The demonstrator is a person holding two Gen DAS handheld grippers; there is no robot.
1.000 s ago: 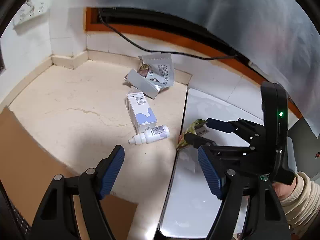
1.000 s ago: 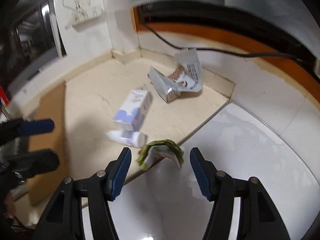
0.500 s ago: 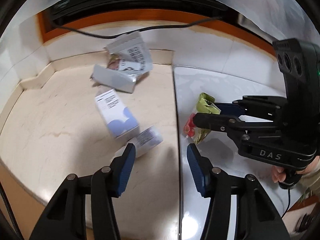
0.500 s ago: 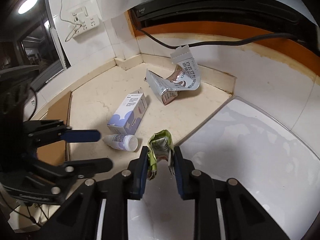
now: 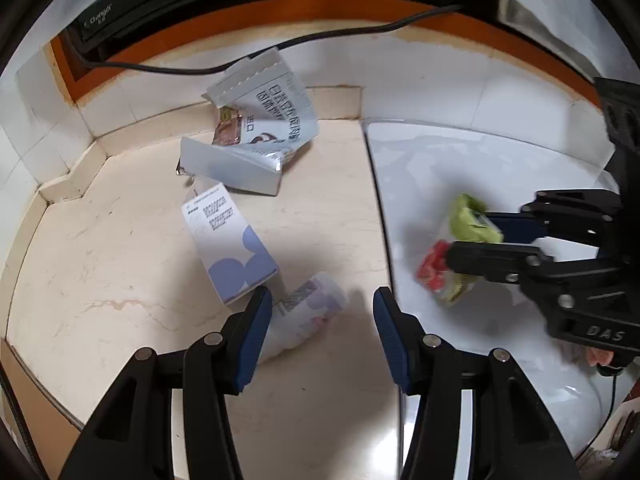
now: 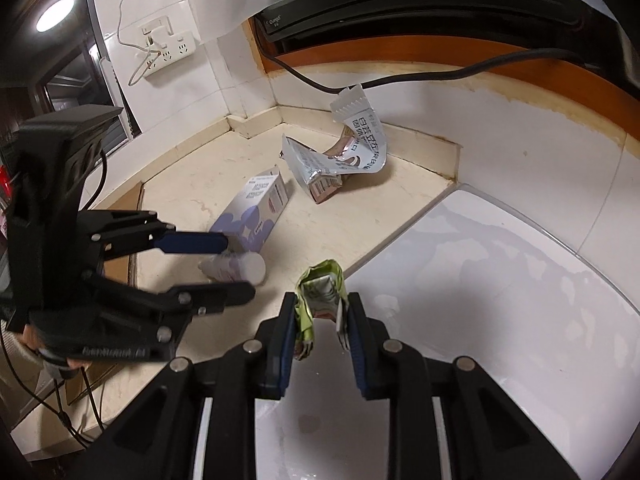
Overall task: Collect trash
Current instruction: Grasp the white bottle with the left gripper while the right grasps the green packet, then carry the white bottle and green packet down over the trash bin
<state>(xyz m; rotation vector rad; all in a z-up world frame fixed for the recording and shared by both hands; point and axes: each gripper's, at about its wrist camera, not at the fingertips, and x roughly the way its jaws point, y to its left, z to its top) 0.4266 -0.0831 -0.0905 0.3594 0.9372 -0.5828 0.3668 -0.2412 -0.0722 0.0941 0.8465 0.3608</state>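
Note:
My right gripper (image 6: pixel 320 320) is shut on a crumpled green wrapper (image 6: pixel 320 288) and holds it above the white appliance top (image 6: pixel 500 300); the wrapper also shows in the left wrist view (image 5: pixel 460 256). My left gripper (image 5: pixel 320 320) is open around a small white bottle (image 5: pixel 308 316) lying on the beige counter; the bottle also shows in the right wrist view (image 6: pixel 240 268). A white and purple box (image 5: pixel 228 244) lies just beyond the bottle. A torn silver packet (image 5: pixel 256 136) lies near the back wall.
The beige counter (image 5: pixel 100 260) ends at tiled walls at the back and left. A black cable (image 5: pixel 320 34) runs along the wall. A wall socket (image 6: pixel 168 50) hangs at the left. A brown cardboard sheet (image 6: pixel 116 268) lies at the counter's front edge.
My right gripper has shut on the green wrapper and lifted it. My left gripper has moved forward and closed part way around the small bottle.

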